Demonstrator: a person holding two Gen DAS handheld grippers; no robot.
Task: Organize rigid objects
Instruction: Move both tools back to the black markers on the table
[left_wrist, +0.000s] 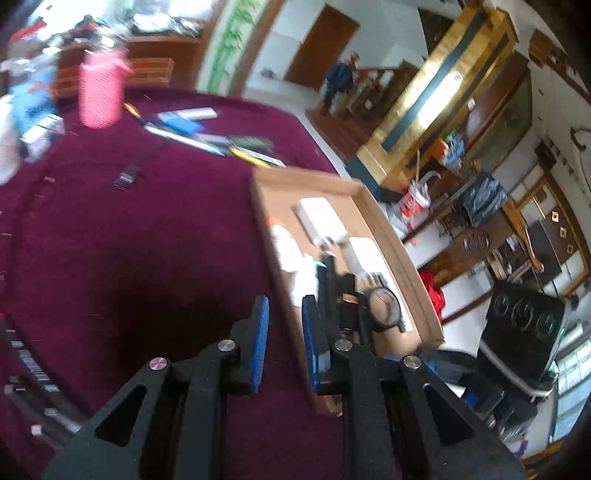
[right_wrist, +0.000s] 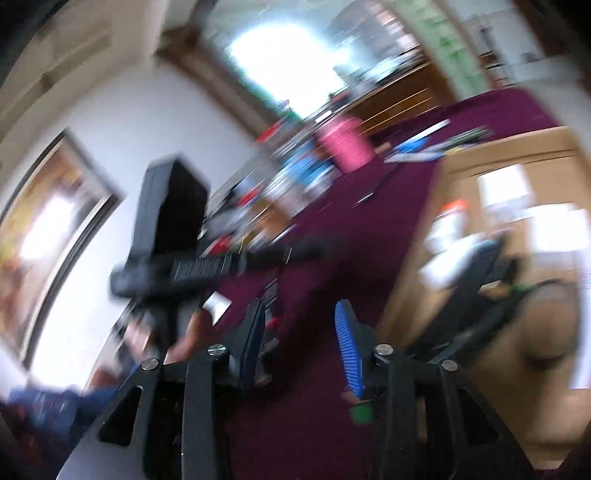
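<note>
Both grippers are hanging above the maroon tablecloth (left_wrist: 147, 240), at the near edge of the shallow cardboard tray (left_wrist: 376, 221).

Left gripper (left_wrist: 283, 314): blue pads (left_wrist: 258, 343) are standing close together with only a narrow gap, nothing between them. Reading as closed and empty.

Right gripper (right_wrist: 301, 325): jaws are standing partly apart, nothing gripped; cloth is showing through the gap. The right wrist view is badly smeared, so fine detail there is unreliable.

Where the work is lying: the loose pile of flat stationery (left_wrist: 207, 136), pens, a blue card or pack, a long pale strip, is sitting across the cloth beyond the left gripper, up and slightly left of its tips, well apart from them. The long pieces are lying roughly diagonal, running from upper left to lower right toward the tray's far corner. A small black clip-like item (left_wrist: 127, 179) is lying alone, nearer than the pile. By my reading the left gripper is the better placed for either; the right is sitting beside the tray.

Counts, as far as blur allows:
- pink ribbed cup (left_wrist: 101, 92): one, upright, behind the pile
- white boxes (left_wrist: 321, 218) in tray: two
- white bottle with orange cap (left_wrist: 288, 251) in tray: one
- round watch-like dial (left_wrist: 382, 306) in tray: one
- loose stationery pieces: cannot count exactly
</note>
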